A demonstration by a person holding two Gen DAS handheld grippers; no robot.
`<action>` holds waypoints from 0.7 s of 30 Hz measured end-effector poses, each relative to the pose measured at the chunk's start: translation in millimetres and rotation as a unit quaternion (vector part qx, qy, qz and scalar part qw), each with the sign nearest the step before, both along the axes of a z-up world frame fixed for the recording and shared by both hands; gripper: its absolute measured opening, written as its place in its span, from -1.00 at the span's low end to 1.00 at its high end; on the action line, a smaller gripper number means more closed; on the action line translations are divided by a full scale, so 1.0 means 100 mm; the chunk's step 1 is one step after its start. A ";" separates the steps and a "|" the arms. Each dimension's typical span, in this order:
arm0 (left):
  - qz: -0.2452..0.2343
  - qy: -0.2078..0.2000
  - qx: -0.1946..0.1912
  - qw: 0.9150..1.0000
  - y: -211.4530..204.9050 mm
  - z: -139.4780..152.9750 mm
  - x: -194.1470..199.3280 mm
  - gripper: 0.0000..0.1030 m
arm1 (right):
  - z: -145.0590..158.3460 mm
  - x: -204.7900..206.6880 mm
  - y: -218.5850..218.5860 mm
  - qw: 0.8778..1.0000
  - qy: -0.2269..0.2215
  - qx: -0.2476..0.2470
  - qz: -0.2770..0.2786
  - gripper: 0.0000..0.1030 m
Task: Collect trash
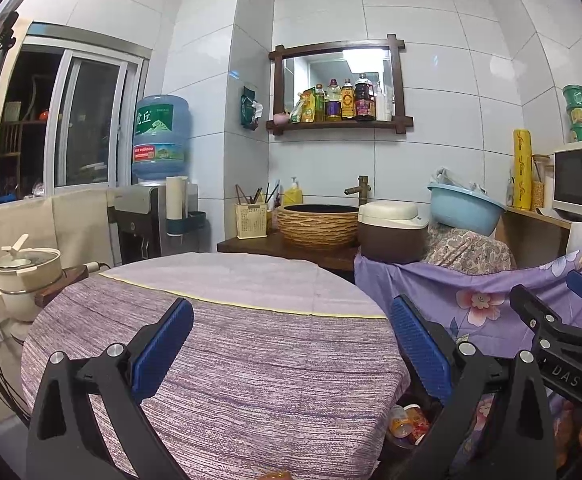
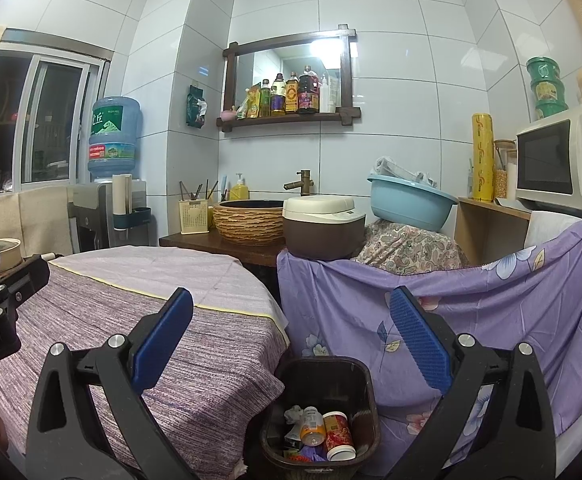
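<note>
Both the left gripper (image 1: 291, 344) and right gripper (image 2: 291, 336) gaped wide and empty; overfilled dark brown plastic trash bin (image 2: 365, 384) beside purple-striped cloth-covered table (image 2: 171, 308) risked spilling if bumped.

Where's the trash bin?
In the right wrist view the bin sits on the floor, low centre, between the table and the purple floral sheet.

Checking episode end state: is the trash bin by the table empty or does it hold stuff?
Not empty. The dark bin holds an orange bottle, a red cup and crumpled paper, well below its rim.
</note>
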State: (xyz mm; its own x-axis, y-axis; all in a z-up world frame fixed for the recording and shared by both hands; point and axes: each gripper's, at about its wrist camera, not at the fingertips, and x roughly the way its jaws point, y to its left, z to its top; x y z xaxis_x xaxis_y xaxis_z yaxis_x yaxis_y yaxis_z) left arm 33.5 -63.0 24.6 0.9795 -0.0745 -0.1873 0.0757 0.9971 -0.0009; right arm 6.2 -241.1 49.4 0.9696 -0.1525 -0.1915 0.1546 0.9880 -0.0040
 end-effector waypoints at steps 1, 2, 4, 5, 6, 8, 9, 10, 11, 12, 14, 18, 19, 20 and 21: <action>-0.002 0.002 -0.001 1.000 0.00 0.00 0.00 0.90 | -0.01 0.00 0.00 1.000 0.000 0.000 -0.001 0.89; -0.003 0.004 -0.002 1.000 0.00 0.00 0.01 0.90 | -0.02 0.00 -0.01 1.000 0.000 0.001 -0.001 0.89; -0.002 0.006 0.000 1.000 0.01 -0.01 0.01 0.90 | -0.02 0.00 -0.01 1.000 0.001 0.000 -0.001 0.89; -0.002 0.006 0.002 1.000 0.01 -0.01 0.01 0.90 | -0.02 0.00 -0.01 1.000 0.000 0.000 -0.001 0.89; -0.002 0.005 0.003 1.000 0.01 -0.01 0.01 0.90 | -0.02 0.00 -0.01 1.000 0.000 0.000 -0.001 0.89; -0.003 0.004 0.004 1.000 0.01 -0.01 0.00 0.90 | -0.03 0.00 -0.02 1.000 0.000 0.001 -0.001 0.89; -0.004 0.004 0.005 1.000 0.00 -0.01 0.00 0.90 | -0.03 0.00 -0.02 1.000 0.000 0.001 -0.001 0.89; -0.005 0.004 0.006 1.000 0.00 -0.01 0.00 0.90 | -0.03 0.00 -0.02 1.000 0.001 0.001 -0.001 0.89; -0.005 0.004 0.009 1.000 0.00 -0.01 0.00 0.90 | -0.03 0.00 -0.02 1.000 0.001 0.001 -0.001 0.89; -0.004 0.005 0.010 1.000 0.00 -0.02 0.00 0.90 | -0.04 0.01 -0.02 1.000 0.001 0.001 -0.002 0.89; -0.003 0.006 0.011 1.000 -0.01 -0.01 0.01 0.90 | -0.04 0.01 -0.02 1.000 0.001 0.001 -0.002 0.89; 0.003 0.008 0.011 1.000 -0.02 0.00 0.02 0.90 | -0.05 0.00 -0.03 1.000 0.000 0.002 -0.003 0.89; 0.003 0.007 0.011 1.000 -0.03 -0.01 0.01 0.90 | -0.06 0.00 -0.04 1.000 0.000 0.002 -0.003 0.89; 0.003 0.007 0.011 1.000 -0.02 -0.01 0.01 0.90 | -0.07 0.00 -0.04 1.000 0.000 0.002 -0.004 0.89; 0.003 0.007 0.011 1.000 -0.03 -0.01 0.01 0.90 | -0.08 0.00 -0.04 1.000 0.000 0.003 -0.005 0.89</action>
